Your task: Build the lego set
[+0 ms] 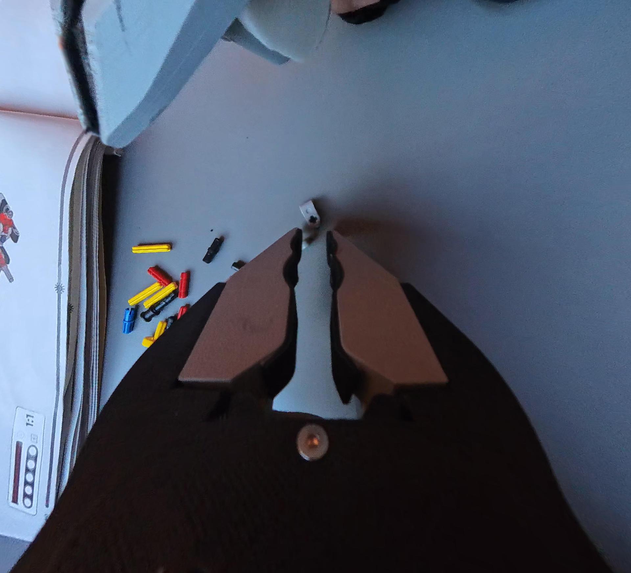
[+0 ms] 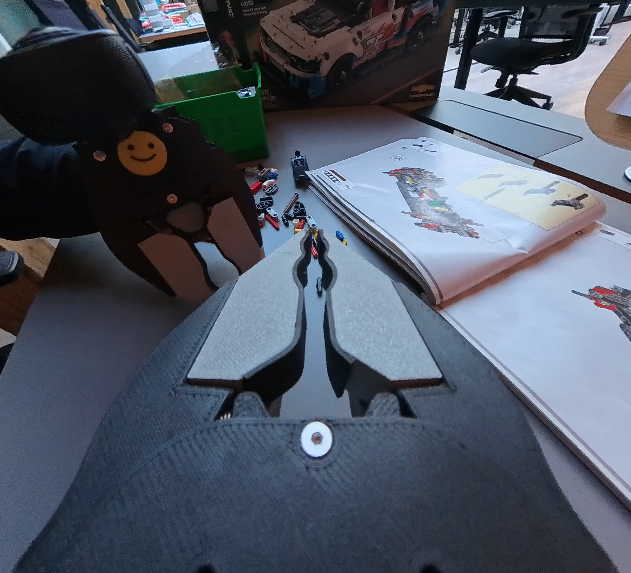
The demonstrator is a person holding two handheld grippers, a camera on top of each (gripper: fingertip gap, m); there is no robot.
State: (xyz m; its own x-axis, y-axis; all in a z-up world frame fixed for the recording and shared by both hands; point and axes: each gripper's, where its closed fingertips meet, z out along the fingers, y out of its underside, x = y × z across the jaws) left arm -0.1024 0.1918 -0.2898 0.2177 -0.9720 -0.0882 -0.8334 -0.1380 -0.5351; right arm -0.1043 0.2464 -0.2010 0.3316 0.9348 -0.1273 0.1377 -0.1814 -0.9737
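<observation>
Small white piece [image 1: 310,213] at left fingers [image 1: 293,242] — blurred.

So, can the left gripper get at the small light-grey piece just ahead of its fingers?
Probably yes. The small light-grey piece sits right at the left gripper's tips, its fingers stand apart, and nothing lies between. The coloured pins lie off to one side.
</observation>
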